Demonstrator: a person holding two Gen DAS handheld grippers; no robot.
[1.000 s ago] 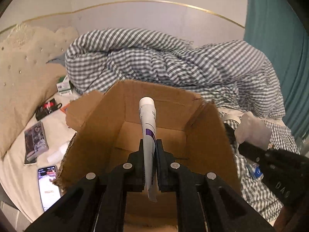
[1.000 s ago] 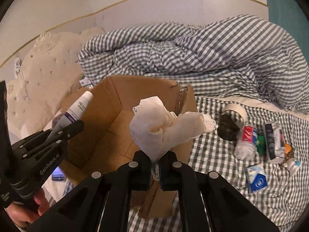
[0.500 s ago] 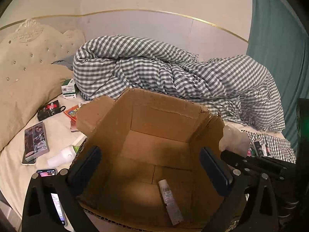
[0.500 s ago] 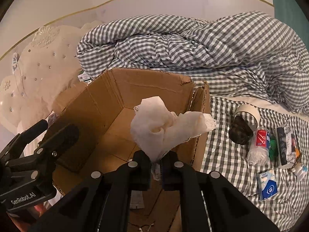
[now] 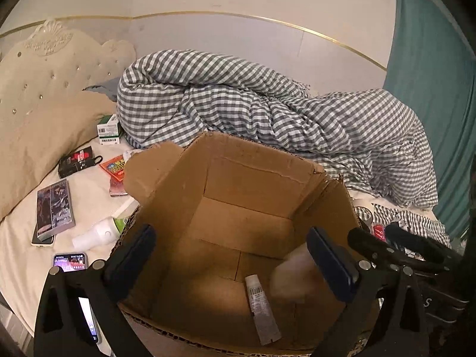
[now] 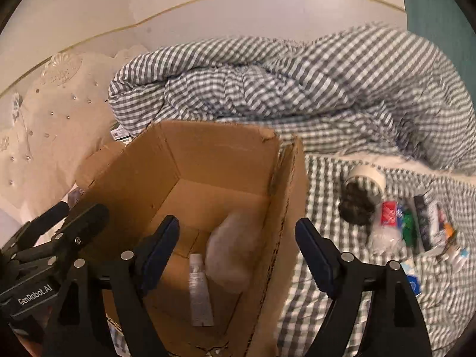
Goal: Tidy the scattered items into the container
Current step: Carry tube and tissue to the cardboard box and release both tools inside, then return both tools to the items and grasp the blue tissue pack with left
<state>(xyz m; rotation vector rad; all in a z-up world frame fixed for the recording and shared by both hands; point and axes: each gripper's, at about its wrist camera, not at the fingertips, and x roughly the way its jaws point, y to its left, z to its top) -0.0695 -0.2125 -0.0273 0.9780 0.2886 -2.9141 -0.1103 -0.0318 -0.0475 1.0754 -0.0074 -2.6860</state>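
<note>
Left gripper (image 5: pixel 235 255) jaws spread wide, nothing between them; right gripper (image 6: pixel 236 247) jaws opening, pads clear of the blurred crumpled white cloth (image 6: pixel 230 255) in the open brown cardboard box (image 6: pixel 208 160). White squeeze tube (image 5: pixel 261 309) lies flat on box floor beside it. Small items (image 6: pixel 416 226) scattered on the checked sheet, right of box.

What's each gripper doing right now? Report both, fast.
Left gripper: open, holding nothing.
Right gripper: jaws opening, nothing between them; the cloth is in the box.
</note>
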